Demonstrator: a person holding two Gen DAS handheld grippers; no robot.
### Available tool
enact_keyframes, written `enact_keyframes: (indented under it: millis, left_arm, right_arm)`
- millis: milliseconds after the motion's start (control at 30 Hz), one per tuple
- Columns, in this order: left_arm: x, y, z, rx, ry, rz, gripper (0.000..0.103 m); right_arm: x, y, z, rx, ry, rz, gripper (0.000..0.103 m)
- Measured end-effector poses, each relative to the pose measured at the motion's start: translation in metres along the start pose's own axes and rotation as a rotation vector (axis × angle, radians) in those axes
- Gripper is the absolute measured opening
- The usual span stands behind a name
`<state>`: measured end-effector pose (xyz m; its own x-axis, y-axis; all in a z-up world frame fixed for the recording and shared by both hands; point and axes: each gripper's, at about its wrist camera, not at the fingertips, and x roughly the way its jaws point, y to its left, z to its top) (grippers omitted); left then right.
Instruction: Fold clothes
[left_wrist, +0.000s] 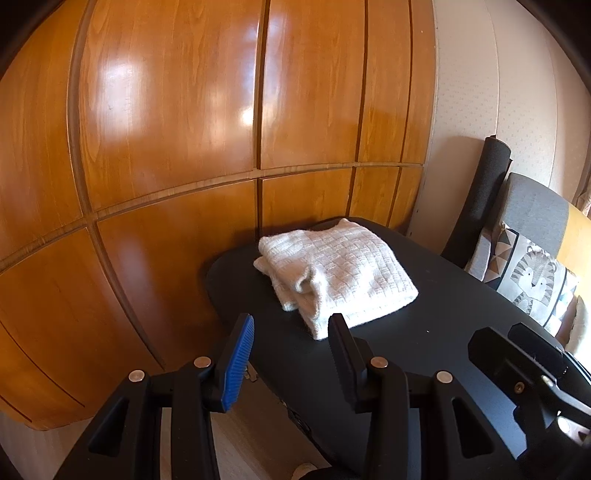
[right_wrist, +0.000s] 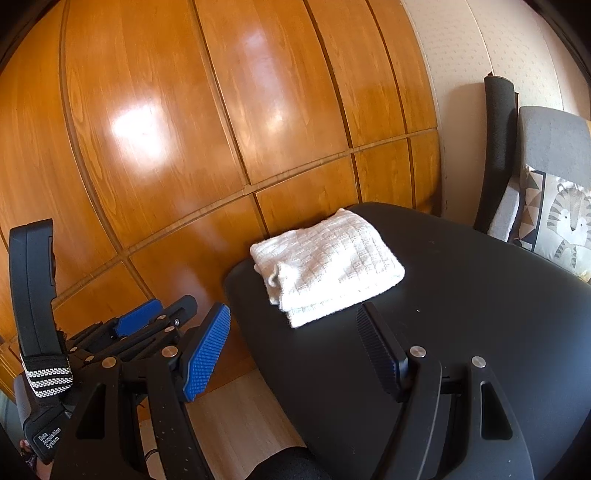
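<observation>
A folded white garment is lying on the black bench, toward its far end and close to the wooden wardrobe doors. The left tool is hovering just short of the garment's near edge, its fingers standing apart with nothing between them — the pads are gripping nothing. The right tool is hanging near the same edge, jaws spread wider and likewise empty. Beyond the bench, a cushion with a tiger print is leaning on a grey chair.
</observation>
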<state>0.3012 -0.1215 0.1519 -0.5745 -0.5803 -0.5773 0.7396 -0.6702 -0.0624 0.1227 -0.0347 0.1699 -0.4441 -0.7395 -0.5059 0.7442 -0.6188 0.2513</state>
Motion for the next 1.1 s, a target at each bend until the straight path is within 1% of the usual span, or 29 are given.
enact_keyframes:
  millis: [233,667,1100]
  left_arm:
    - [0.002,0.007,0.003,-0.017,-0.002,0.009,0.042]
    - [0.009,0.01,0.006,-0.02,0.004,0.024,0.042]
    - [0.014,0.018,0.009,-0.033,0.006,0.039,0.042]
  right_arm:
    - [0.008,0.005,0.006,-0.019,0.007,-0.016,0.074]
    - [0.027,0.01,0.012,-0.035,0.042,-0.043,0.074]
    - [0.034,0.009,0.013,-0.034,0.052,-0.056,0.074]
